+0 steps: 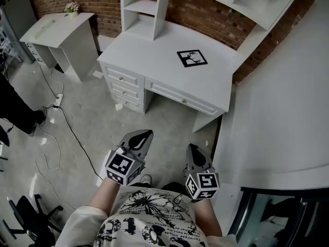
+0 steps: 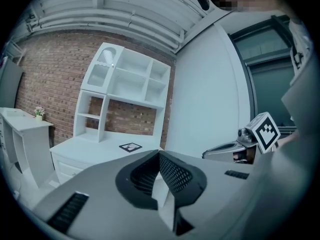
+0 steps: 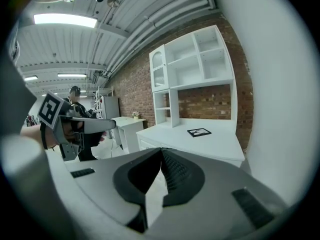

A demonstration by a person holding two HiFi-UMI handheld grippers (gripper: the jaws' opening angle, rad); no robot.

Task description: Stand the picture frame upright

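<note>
My left gripper (image 1: 148, 134) and right gripper (image 1: 192, 148) both have jaws pressed together on nothing, well apart from the bench (image 1: 149, 55). The picture frame (image 1: 192, 57) lies flat on the bench top, toward its back right.

Risk: a flat frame offers closed jaws no edge, and a push would likely slide it toward the brick wall (image 1: 205, 14).

A shelf unit (image 1: 149, 6) stands left of the frame. A floor cable (image 1: 56, 133) lies on my left, and a white partition (image 1: 288, 112) crowds my right.

Left gripper (image 1: 141, 137), right gripper (image 1: 194, 152): jaws together
</note>
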